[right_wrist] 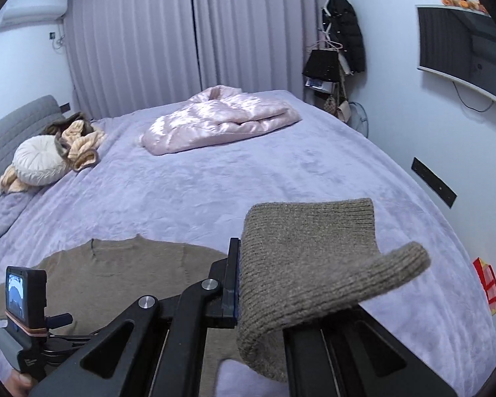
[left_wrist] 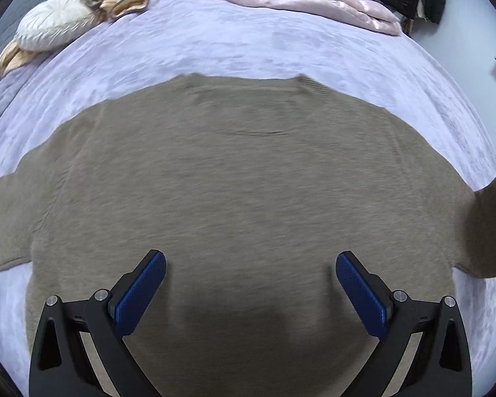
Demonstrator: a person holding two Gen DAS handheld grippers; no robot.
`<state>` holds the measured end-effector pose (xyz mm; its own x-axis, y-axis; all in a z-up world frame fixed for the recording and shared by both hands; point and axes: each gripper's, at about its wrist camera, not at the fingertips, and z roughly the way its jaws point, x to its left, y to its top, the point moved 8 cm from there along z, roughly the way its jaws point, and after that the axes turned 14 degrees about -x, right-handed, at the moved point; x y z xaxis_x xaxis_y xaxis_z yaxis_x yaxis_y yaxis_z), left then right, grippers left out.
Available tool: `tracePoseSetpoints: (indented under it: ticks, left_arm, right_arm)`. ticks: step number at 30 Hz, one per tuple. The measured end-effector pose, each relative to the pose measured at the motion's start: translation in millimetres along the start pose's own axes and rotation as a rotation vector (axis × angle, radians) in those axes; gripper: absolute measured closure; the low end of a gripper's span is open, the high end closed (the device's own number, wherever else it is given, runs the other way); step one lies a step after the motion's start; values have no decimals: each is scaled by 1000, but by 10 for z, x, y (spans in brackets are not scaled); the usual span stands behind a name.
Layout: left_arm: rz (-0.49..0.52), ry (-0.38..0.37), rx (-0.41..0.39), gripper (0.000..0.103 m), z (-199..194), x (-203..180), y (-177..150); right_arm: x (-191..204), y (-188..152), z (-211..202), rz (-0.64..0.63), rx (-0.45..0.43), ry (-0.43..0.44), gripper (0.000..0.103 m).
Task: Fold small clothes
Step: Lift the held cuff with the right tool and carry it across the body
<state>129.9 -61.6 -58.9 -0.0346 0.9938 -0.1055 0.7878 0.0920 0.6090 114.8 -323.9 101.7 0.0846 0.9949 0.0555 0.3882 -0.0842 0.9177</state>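
A taupe knit sweater (left_wrist: 241, 178) lies spread flat on the lilac bed (left_wrist: 214, 49), neckline at the far side. My left gripper (left_wrist: 251, 284) hovers open above its lower middle, blue pads (left_wrist: 142, 294) wide apart with nothing between them. The sweater's right sleeve rises off the bed at the right edge (left_wrist: 492, 225). In the right wrist view that sleeve's ribbed cuff (right_wrist: 307, 264) drapes over my right gripper (right_wrist: 239, 284), which is shut on it and lifted above the bed. The sweater's body (right_wrist: 132, 264) lies to the left below, with the left gripper's camera unit (right_wrist: 24, 294) over it.
A folded pink satin quilt (right_wrist: 214, 119) lies at the far side of the bed. A round white cushion (right_wrist: 37, 162) and peach garments (right_wrist: 82, 145) sit by the grey headboard (right_wrist: 13, 125). A coat rack (right_wrist: 340, 43) and wall screen (right_wrist: 466, 53) stand to the right.
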Motion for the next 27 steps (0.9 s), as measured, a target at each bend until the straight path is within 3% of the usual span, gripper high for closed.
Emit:
tracePoseSetpoints:
  ticks: [11,27]
  left_arm:
    - [-111,3,8,0,-70,913,-74]
    - [-159,-44,-37,0,-309,1268,-111]
  right_arm:
    - [1523,-401,327,-138,97,103,99]
    - [2451,-655,467,-239,156,151,99]
